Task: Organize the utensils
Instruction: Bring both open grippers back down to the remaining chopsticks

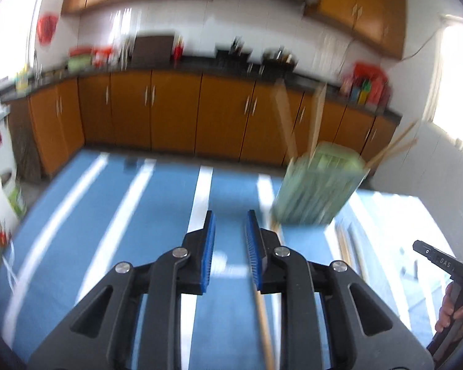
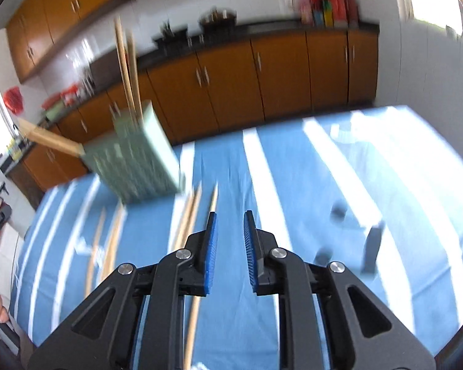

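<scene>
A pale green slotted utensil holder [image 1: 319, 185] stands on the blue striped tablecloth [image 1: 108, 215], ahead and right of my left gripper [image 1: 230, 225]. Wooden utensils [image 1: 285, 120] stick up from it. My left gripper is open and empty; a loose wooden chopstick [image 1: 264, 326] lies on the cloth under its right finger. In the right wrist view the holder [image 2: 139, 160] is ahead to the left, with wooden utensils [image 2: 126, 64] in it. My right gripper [image 2: 230, 225] is open and empty above the cloth. Several loose chopsticks [image 2: 188, 215] lie on the cloth left of it. Both views are motion-blurred.
Small dark objects [image 2: 372, 249] stand on the cloth to the right in the right wrist view. Orange kitchen cabinets [image 1: 169, 111] and a dark counter with clutter run behind the table. The other hand-held gripper [image 1: 438, 259] shows at the right edge of the left wrist view.
</scene>
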A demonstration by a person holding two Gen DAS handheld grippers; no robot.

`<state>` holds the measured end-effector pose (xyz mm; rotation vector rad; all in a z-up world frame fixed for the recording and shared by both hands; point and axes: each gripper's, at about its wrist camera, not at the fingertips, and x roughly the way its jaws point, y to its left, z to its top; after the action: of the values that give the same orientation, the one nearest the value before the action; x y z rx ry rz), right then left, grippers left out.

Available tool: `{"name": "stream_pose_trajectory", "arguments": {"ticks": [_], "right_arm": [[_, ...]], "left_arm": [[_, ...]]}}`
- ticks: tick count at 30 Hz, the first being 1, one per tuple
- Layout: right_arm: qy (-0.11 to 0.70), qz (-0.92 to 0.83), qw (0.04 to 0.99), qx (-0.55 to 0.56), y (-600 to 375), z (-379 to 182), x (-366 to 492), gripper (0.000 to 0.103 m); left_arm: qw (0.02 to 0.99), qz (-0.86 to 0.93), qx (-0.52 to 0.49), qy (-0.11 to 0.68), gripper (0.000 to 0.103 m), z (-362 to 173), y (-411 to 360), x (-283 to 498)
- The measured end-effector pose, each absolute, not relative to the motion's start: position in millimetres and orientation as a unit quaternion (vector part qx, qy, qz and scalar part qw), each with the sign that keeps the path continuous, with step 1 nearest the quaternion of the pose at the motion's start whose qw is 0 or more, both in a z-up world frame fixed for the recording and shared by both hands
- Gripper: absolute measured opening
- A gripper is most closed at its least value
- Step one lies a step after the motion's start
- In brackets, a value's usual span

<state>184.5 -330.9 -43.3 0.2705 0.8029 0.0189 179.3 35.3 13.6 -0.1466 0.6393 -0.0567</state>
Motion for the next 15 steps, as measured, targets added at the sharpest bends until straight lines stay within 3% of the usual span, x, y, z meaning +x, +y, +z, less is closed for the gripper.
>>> {"name": "stream_pose_trajectory", "arguments": {"ticks": [3, 6, 14, 15], "right_arm": [[0.421, 0.027, 0.897, 0.13, -312.7, -72.2, 183.8, 0.02], [0.431, 0.035, 0.895, 0.114, -293.1, -85.1, 183.7, 0.03], [0.44, 0.023, 0.896, 0.052, -269.8, -104.6, 182.9, 0.029], [0.436, 0.018, 0.899, 0.042, -268.7, -105.6, 182.0, 0.024]], "left_arm": [[0.93, -0.019, -0.074, 0.359, 0.022, -23.8, 40.3, 181.4], [0.921, -0.02, -0.079, 0.381, 0.027, -44.9, 44.4, 180.2], [0.911, -0.033, -0.076, 0.405, 0.028, -66.3, 33.3, 176.7], [0.91, -0.035, -0.075, 0.406, 0.028, -68.1, 30.9, 176.1]]}}
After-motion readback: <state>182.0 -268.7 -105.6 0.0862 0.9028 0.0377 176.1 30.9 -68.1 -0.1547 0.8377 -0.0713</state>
